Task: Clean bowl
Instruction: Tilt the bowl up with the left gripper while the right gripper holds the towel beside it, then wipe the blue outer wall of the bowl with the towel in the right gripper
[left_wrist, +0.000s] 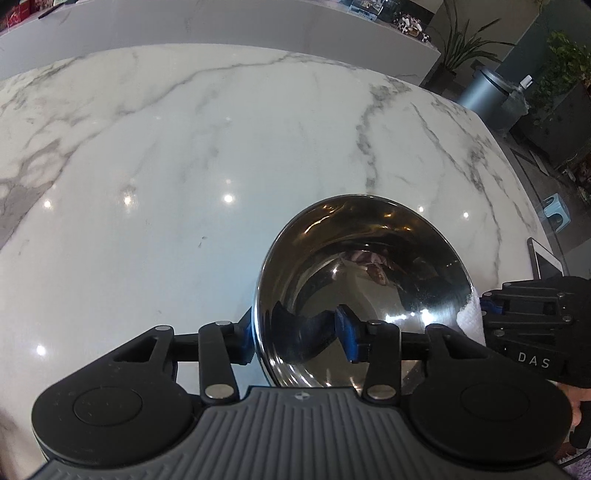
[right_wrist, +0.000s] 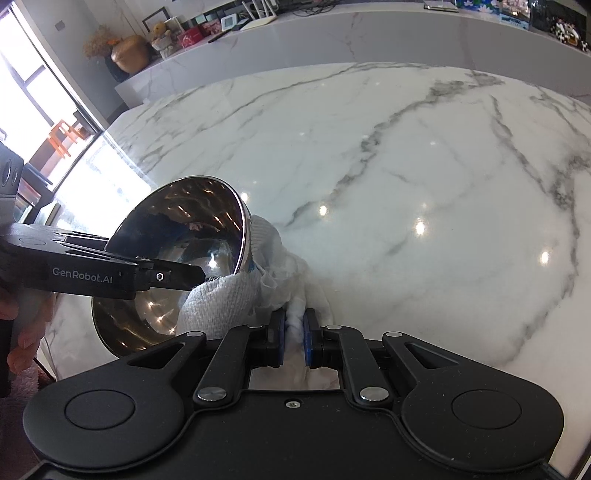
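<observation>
Blue-padded fingers of the left gripper (left_wrist: 300, 338) fill the bottom of the left wrist view, clamped on the wall of the steel bowl (left_wrist: 364, 291): 1 pad presses the outside and the other sits inside, with the rim between them. That grip holds the bowl tilted, mouth toward the camera, over the near right part of the marble tabletop (left_wrist: 207, 155); whether its base touches the stone is hidden. At the bowl's right rim a bit of white cloth (left_wrist: 470, 317) shows, with the right gripper's body just behind it.

From the right wrist view, the right gripper (right_wrist: 294, 334) is closed on a bunched tail of that cloth (right_wrist: 221, 299), and the woven wad lies against the bowl's (right_wrist: 177, 236) near rim, wrapping from the inside round to the outer wall. Here the bowl sits near the tabletop's (right_wrist: 424, 155) left edge, with the left gripper's arm reaching into it.

By its look, the bowl is thin polished metal: light, rigid, unlikely to break, but slick, so a pinch on the wall could slide or let it swivel when the cloth pushes. A grip across the rolled rim is the surest purchase. Being soft and limp, the cloth is best held near the wad so pressure reaches the steel.
</observation>
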